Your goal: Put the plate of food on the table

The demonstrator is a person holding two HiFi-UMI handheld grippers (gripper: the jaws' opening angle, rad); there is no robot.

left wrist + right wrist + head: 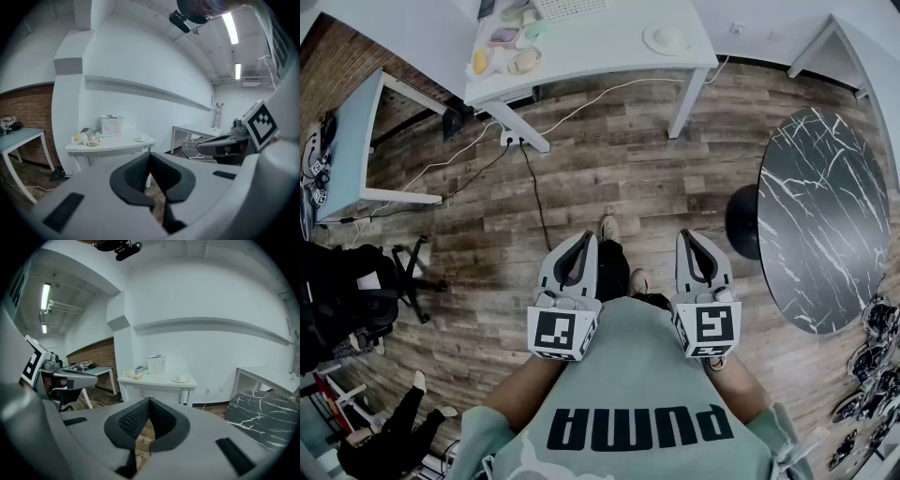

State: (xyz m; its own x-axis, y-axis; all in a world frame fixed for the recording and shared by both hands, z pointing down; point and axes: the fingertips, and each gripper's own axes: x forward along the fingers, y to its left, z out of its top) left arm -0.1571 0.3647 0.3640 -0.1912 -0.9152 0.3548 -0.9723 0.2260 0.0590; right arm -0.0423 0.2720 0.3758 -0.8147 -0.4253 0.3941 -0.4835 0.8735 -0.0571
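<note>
- Table point(609, 47): white top, white legs.
- Plate point(667, 38), right edge of the table: white.
- Food point(502, 52), left edge of the table: yellow, pink, pale green and tan pieces.
- Basket point(567, 7), back edge of the table: white lattice.
- Round table point(825, 216): black with white marble veining.
- Floor point(628, 178): brown-grey wood planks.
- Wall point(328, 56): red-brown brick.
- Left gripper point(587, 235) and right gripper point(684, 233): light grey bodies, black jaw linings, black-and-white square markers on the cubes.
- Shirt point(628, 366): pale green, black lettering.
</note>
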